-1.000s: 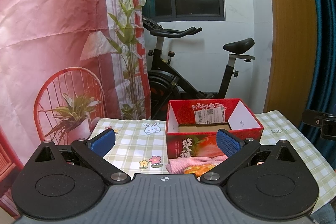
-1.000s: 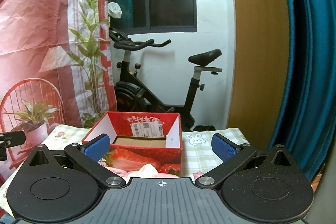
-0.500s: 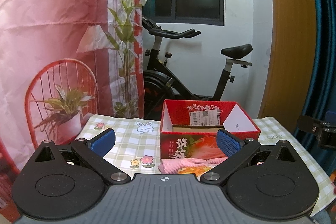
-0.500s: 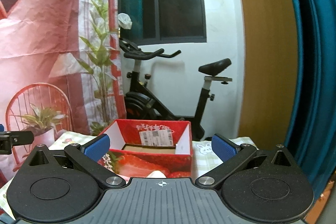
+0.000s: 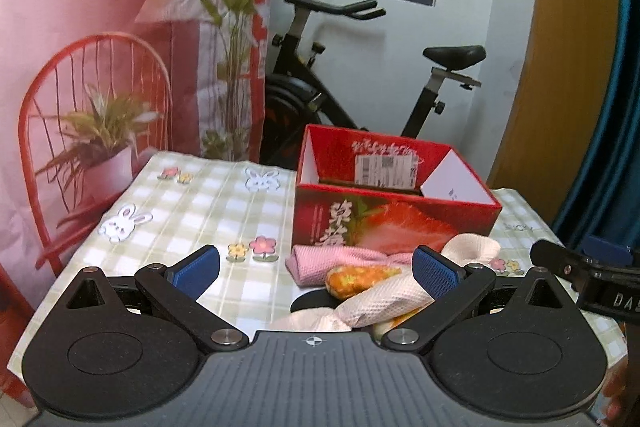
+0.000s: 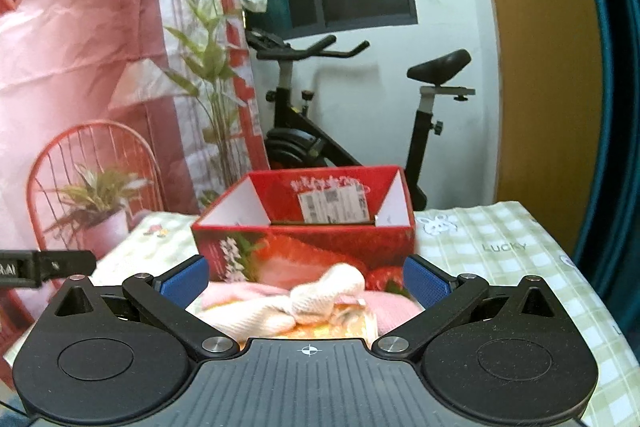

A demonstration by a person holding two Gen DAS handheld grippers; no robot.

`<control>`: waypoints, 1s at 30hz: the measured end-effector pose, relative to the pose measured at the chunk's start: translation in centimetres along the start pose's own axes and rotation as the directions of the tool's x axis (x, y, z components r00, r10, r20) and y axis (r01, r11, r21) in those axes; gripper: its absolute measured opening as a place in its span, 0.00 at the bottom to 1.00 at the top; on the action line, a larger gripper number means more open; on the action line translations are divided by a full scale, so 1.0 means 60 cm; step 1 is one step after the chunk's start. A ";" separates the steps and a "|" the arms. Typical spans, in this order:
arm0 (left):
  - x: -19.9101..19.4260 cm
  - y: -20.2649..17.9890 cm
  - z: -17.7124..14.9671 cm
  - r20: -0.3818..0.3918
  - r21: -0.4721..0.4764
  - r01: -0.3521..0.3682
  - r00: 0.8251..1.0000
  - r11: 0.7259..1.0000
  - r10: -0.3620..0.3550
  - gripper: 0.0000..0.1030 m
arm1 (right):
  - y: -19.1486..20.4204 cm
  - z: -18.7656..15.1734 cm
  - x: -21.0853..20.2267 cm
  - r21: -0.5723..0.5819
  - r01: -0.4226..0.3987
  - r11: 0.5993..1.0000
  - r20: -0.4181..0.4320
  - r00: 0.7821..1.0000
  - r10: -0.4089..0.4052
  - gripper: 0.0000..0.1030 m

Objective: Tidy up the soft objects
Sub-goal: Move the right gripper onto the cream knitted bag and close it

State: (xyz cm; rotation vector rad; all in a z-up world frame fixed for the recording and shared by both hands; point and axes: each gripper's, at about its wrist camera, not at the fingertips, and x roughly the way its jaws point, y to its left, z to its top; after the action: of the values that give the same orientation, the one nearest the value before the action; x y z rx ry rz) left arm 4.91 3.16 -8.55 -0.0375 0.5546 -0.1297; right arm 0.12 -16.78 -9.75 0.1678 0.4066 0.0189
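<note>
- Worktop (image 5: 192,203) carries a red strawberry box (image 5: 394,223), open-topped, at the far side.
- Soft cloths (image 5: 380,291) lie heaped just before the box; I see them between my right tongs (image 6: 306,281), nearer.
- Left tongs (image 5: 316,269) and right both gape wide, empty.

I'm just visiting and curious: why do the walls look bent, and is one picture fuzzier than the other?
Both views use fisheye lenses, so the wooden panel bows in the left wrist view and the curtain curves in the right. The right wrist view is softer: the red box and cloths smear, while the left keeps the box crisp.
</note>
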 end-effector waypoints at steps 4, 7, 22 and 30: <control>0.014 0.008 -0.014 -0.016 -0.013 0.001 1.000 1.000 -0.001 1.00 | 0.002 -0.027 0.017 -0.014 0.000 1.000 -0.008 1.000 0.000 1.00; 0.030 0.012 -0.028 -0.037 -0.019 0.006 0.999 1.000 -0.007 1.00 | -0.007 -0.047 0.026 -0.013 -0.017 1.000 -0.007 1.000 0.017 1.00; 0.108 0.036 -0.072 -0.131 -0.130 0.066 0.988 0.989 -0.084 0.81 | -0.024 -0.036 0.130 -0.116 -0.054 0.992 0.039 0.998 0.059 0.82; 0.125 0.039 -0.084 -0.176 -0.142 0.083 0.978 0.986 -0.108 0.80 | -0.053 -0.046 0.224 -0.039 -0.059 0.997 -0.094 0.994 0.055 0.48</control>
State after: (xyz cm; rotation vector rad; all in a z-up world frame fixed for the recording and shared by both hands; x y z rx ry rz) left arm 8.83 4.49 -16.94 -0.1844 0.7459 -0.1909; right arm 11.30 -18.76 -18.04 0.1373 0.4935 0.0917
